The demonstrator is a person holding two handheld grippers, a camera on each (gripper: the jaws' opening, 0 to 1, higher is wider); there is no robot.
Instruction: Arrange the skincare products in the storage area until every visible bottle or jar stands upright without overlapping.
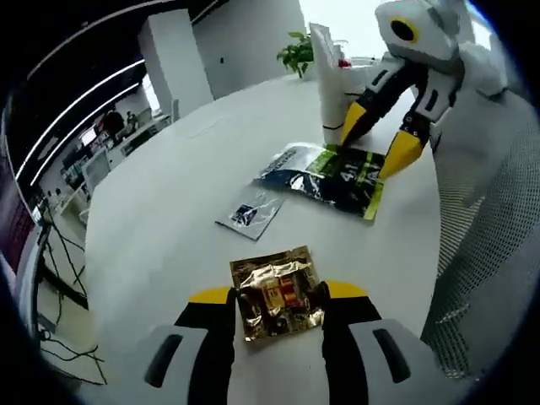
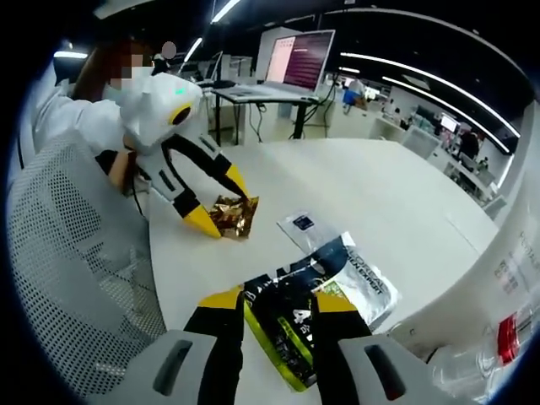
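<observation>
My left gripper (image 1: 278, 305) is pinching the gold sachet (image 1: 278, 302) between its fingers. My right gripper (image 2: 280, 316) is clamping the black-green pouch (image 2: 316, 308), the small clear sachet (image 2: 305, 228) lying just beyond. These flat packs are risking flopping over, being too limp to stand.

Little can be read. The dark green-and-black pouch (image 2: 314, 316) lying on the desk (image 2: 396, 194) carries a large pale "4" on its dark panel, seen in the right gripper view just above that view's own jaws; in the left gripper view the same pouch (image 1: 329, 175) shows "4" followed by a stroke that may be a "1". The white print beside the numeral is too small to make out. Beyond the pouch, the lettering on the gold packet (image 1: 277, 292), on the small clear sachet (image 1: 251, 210) and on the monitor (image 2: 300, 59) is blurred.
</observation>
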